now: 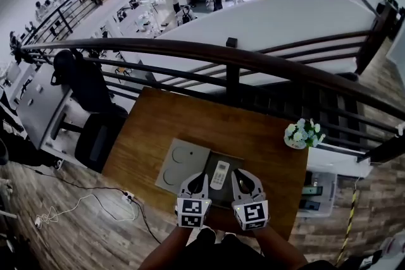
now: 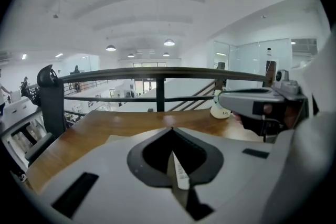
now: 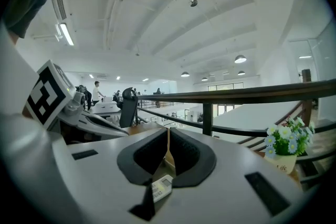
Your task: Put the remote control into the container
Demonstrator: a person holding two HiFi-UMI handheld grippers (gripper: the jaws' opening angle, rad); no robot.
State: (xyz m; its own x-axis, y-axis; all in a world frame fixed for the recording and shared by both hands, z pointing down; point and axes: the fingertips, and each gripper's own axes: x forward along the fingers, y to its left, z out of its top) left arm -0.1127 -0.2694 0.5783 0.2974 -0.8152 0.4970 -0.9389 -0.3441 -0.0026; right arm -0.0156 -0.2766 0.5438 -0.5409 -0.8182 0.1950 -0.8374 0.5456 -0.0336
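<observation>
A white remote control (image 1: 219, 174) lies inside the outline of a dark grey container (image 1: 233, 163) on the wooden table (image 1: 253, 129). My left gripper (image 1: 195, 183) sits just left of the remote and my right gripper (image 1: 247, 181) just right of it. Both hover near the table's front edge. In the left gripper view the jaws meet at their tips, shut on nothing (image 2: 171, 134), and the remote (image 2: 181, 176) shows below them. In the right gripper view the jaws (image 3: 168, 136) are likewise shut and empty, with the remote (image 3: 160, 189) beneath.
A light grey lid (image 1: 180, 167) with two round marks lies left of the container. A small pot of white flowers (image 1: 302, 134) stands at the table's far right. A dark railing (image 1: 234, 60) runs behind the table, above a lower floor.
</observation>
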